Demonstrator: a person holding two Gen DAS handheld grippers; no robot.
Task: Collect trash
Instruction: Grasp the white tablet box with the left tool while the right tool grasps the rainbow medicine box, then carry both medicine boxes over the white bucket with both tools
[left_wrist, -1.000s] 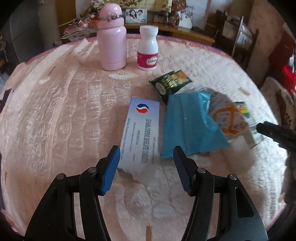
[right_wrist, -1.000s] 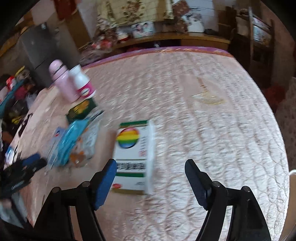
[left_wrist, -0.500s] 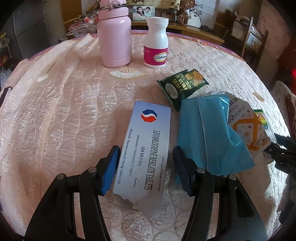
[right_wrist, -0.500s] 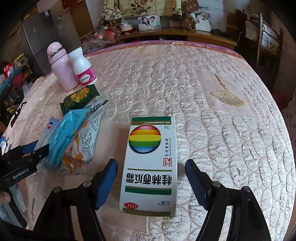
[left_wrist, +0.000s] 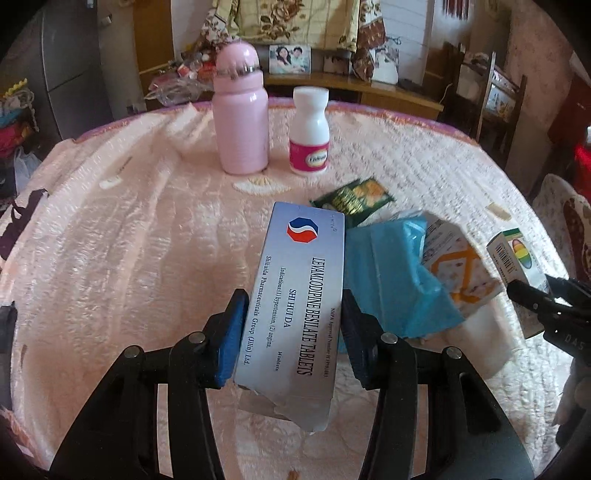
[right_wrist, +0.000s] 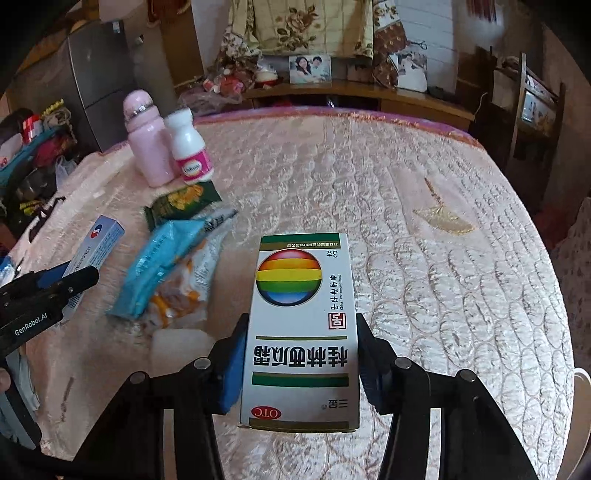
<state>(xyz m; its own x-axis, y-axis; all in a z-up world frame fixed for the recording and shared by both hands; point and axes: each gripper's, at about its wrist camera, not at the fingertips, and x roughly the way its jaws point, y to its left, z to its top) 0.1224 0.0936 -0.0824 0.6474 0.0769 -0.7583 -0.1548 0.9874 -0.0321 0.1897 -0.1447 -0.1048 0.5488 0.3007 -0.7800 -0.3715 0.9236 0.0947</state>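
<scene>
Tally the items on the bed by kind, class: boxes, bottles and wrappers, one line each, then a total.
Boxes: 2, the silver tablet box in the left hand-held gripper and the rainbow-logo box in the right hand-held gripper.
Bottles: 2, pink bottle, white pill bottle.
Wrappers: 3, green packet, blue wrapper, orange-and-white bag.
Total: 7

Wrapper pile (right_wrist: 173, 273) sits btwn both boxes; pink flask (left_wrist: 241, 110) & pill bottle (left_wrist: 309, 131) block far left; right side open.

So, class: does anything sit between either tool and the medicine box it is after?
Nothing visible does. The left tool is shut on the grey tablet box, and the right tool is shut on the rainbow-logo medicine box, pads against their sides.
</scene>
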